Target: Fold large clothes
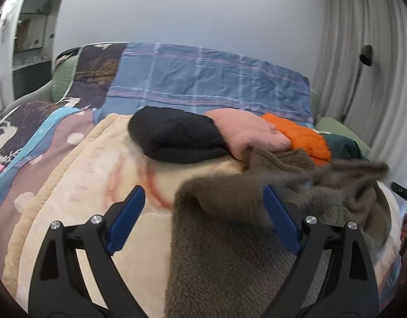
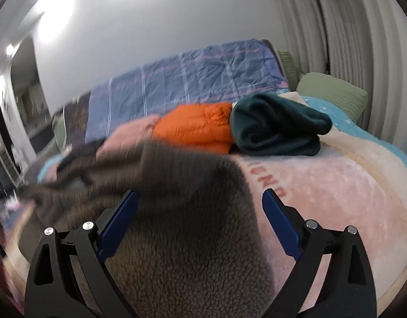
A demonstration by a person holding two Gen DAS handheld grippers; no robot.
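A brown fleece garment [image 1: 224, 243] lies on the cream and pink blanket [image 1: 86, 201] of the bed. It also shows in the right wrist view [image 2: 182, 241], blurred at its far left part. My left gripper [image 1: 203, 193] is open, its blue fingers [image 1: 126, 217] wide apart, with the garment's left edge lying between them. My right gripper [image 2: 200, 196] is open above the garment's right part, with fleece between its blue fingers [image 2: 280, 220]. Neither gripper is closed on the cloth.
A row of folded clothes lies further up the bed: black [image 1: 174, 137], pink [image 1: 248, 132], orange [image 2: 195, 124] and dark green [image 2: 275, 127]. Behind it is a blue plaid quilt [image 1: 203, 79], a green pillow [image 2: 333, 92], the wall and curtains [image 1: 362, 53].
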